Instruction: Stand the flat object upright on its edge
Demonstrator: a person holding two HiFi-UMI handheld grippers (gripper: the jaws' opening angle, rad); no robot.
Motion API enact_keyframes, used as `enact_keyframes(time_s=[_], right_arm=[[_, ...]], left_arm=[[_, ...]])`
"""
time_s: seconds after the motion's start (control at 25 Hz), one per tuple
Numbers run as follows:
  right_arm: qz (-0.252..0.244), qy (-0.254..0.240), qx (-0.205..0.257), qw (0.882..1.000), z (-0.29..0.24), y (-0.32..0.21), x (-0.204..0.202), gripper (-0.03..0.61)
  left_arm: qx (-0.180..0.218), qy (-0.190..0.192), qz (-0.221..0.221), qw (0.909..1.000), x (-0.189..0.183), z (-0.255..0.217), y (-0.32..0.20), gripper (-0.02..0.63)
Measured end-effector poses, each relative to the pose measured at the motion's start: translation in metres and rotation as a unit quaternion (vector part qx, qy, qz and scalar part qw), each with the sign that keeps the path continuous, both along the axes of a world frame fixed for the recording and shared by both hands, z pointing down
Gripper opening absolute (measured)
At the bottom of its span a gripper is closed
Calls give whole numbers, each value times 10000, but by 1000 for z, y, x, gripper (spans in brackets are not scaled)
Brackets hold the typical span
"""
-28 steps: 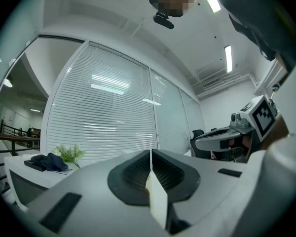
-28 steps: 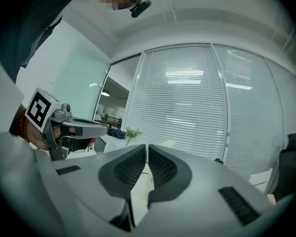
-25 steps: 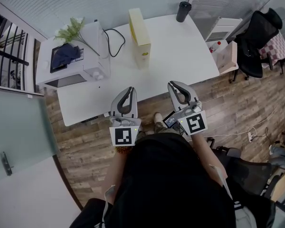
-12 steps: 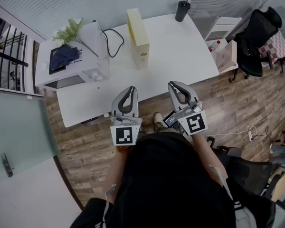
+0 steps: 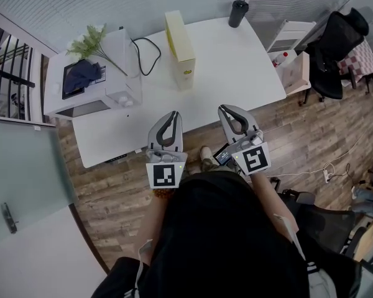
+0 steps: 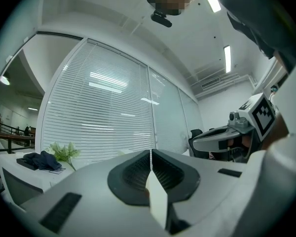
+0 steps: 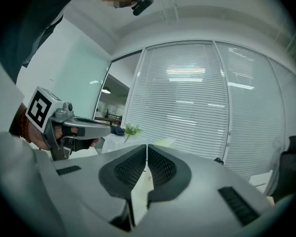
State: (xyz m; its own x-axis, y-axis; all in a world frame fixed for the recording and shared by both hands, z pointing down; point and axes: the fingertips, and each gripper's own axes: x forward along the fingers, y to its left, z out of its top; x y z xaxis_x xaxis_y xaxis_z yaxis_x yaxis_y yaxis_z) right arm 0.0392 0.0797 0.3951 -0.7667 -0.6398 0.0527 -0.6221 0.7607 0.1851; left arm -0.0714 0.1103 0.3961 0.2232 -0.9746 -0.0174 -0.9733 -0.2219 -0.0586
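A flat pale-yellow box (image 5: 181, 45) stands upright on its long edge at the far middle of the white table (image 5: 236, 67). My left gripper (image 5: 173, 116) hovers at the table's near edge, shut with nothing between its jaws; in its own view the left gripper (image 6: 151, 155) has its pads pressed together. My right gripper (image 5: 227, 111) is level beside it, also shut and empty, as the right gripper (image 7: 147, 150) shows in its own view. Both are well short of the box. The box top (image 7: 164, 142) peeks over the right jaws.
A white appliance (image 5: 96, 85) with a dark cloth and a green plant (image 5: 90, 42) fills the table's left end. A black cable (image 5: 146, 48) lies beside it. A black cylinder (image 5: 239, 13) stands at the far right corner. A small side table (image 5: 295, 70) and a chair (image 5: 336, 48) are to the right.
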Motion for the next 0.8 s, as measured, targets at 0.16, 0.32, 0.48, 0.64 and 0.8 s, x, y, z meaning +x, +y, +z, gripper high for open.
enact_keyframes(time_s=[0.16, 0.32, 0.48, 0.64, 0.8], right_arm=[[-7, 19, -35, 10000, 0, -6, -3, 12], [-46, 64, -56, 10000, 2, -11, -7, 11], [-173, 101, -58, 9998, 4, -14, -13, 9], [-246, 148, -86, 9996, 7, -15, -17, 6], [-217, 167, -138, 9995, 10, -19, -17, 6]], left_arm=[[1, 21, -23, 10000, -3, 0, -6, 17], [-53, 112, -71, 9999, -7, 2, -9, 17], [-45, 97, -48, 9999, -8, 2, -14, 17], [-68, 83, 4, 9999, -6, 2, -17, 17], [-101, 77, 29, 9999, -7, 5, -19, 17]])
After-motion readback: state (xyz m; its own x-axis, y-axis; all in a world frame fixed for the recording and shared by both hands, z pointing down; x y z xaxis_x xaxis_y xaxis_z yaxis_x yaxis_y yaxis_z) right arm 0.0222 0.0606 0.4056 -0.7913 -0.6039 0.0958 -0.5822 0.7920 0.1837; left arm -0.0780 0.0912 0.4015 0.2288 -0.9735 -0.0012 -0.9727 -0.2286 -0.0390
